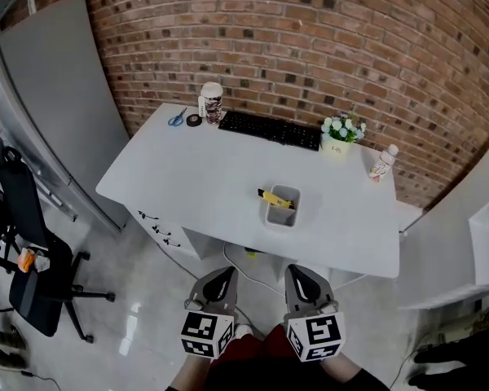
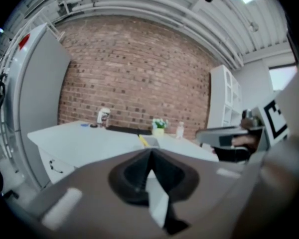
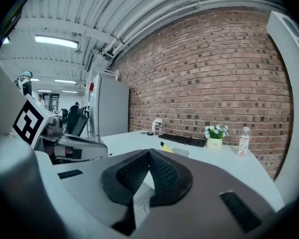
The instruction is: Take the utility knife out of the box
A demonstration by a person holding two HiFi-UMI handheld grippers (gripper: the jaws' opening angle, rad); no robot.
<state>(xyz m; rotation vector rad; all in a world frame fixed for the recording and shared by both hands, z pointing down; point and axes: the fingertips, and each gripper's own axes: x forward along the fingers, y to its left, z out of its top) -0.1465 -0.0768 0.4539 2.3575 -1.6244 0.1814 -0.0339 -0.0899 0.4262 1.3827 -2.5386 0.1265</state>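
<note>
There are two grippers, the left gripper (image 1: 225, 273) and the right gripper (image 1: 298, 272), side by side in front of the table (image 1: 179, 177) and well apart from it. Each gripper has its two jaws pressed together, and there is nothing between them.

On the table I count one box (image 1: 283, 215), one knife (image 1: 275, 197), one keyboard (image 1: 270, 129), one cup (image 1: 212, 102), one pair of scissors (image 1: 177, 118), one roll of tape (image 1: 194, 120), one flower pot (image 1: 337, 142) and one bottle (image 1: 382, 162). The knife, yellow and black, lies tilted in the box, and its end sticks out over the left rim. The box stands near the front edge, apart from the other things, which stand along the brick wall (image 1: 310, 39).

Only the head view shows the black chair (image 1: 24, 251) on the floor at the left and the inside of the box. The right gripper view shows the ceiling lamps (image 3: 55, 41) and some far people, too small to tell more. The left gripper view is blurred, but it shows one white shelf (image 2: 223, 101) at the right side.
</note>
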